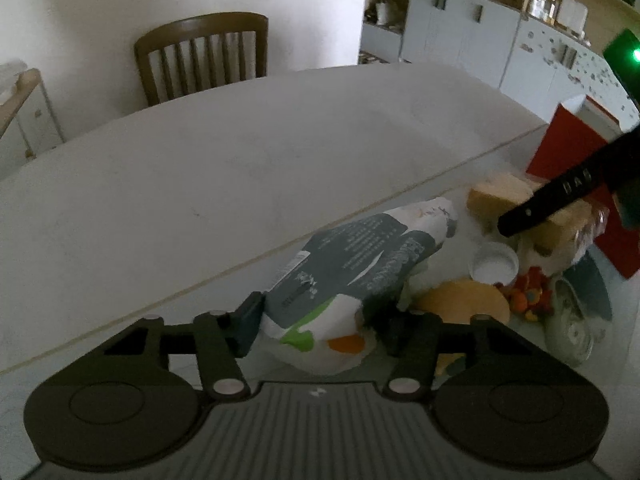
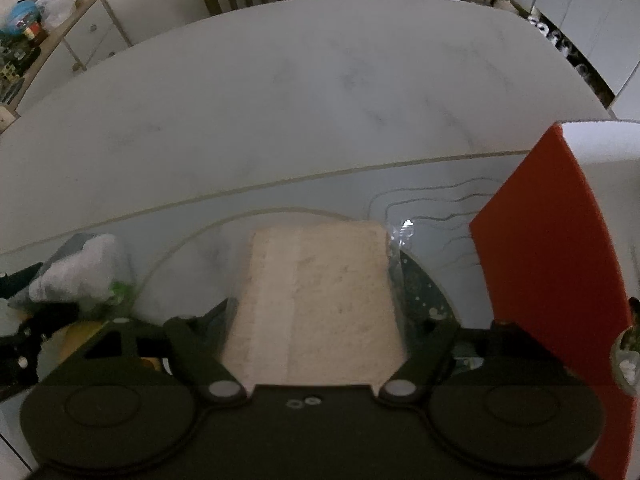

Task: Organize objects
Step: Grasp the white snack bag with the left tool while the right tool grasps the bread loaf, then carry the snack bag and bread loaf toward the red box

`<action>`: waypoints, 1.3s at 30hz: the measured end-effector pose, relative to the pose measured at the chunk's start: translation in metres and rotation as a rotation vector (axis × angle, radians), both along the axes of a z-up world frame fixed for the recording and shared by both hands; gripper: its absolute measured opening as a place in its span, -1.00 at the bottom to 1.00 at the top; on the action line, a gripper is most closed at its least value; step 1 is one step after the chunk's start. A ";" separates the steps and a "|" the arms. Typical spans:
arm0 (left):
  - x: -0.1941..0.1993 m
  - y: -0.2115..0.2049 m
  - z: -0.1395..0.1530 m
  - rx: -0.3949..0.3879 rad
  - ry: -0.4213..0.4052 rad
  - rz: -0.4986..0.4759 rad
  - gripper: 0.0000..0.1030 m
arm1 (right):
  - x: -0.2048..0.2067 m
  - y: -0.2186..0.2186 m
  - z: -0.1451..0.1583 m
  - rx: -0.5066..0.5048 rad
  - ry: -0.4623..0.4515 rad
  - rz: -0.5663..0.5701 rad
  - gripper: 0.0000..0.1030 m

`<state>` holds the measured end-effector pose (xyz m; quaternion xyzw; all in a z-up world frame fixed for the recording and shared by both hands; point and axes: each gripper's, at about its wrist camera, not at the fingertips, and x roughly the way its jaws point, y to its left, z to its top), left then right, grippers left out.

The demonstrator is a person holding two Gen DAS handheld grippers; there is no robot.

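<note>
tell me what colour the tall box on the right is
Red box with a white top, clearest in the right wrist view.

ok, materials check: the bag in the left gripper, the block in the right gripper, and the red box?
Bag: printed plastic film, likely; it creases and sags where the left gripper pinches it.
Block: looks like sliced bread in clear wrap; pale porous face, glossy crinkled film at its edge, held in the right gripper.
Red box: matte cardboard, apparently; flat panels, sharp edges.
</note>
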<state>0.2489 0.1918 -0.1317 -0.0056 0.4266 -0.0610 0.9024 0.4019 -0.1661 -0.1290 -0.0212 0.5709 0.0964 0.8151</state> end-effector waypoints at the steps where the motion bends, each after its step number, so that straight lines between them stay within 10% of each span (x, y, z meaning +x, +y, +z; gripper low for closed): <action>1: 0.000 0.001 0.002 -0.008 -0.003 0.010 0.05 | -0.001 0.000 0.001 0.000 -0.007 0.000 0.49; 39: -0.046 -0.122 0.143 -0.244 -0.137 0.077 0.04 | -0.101 -0.117 0.142 0.217 -0.264 0.035 0.49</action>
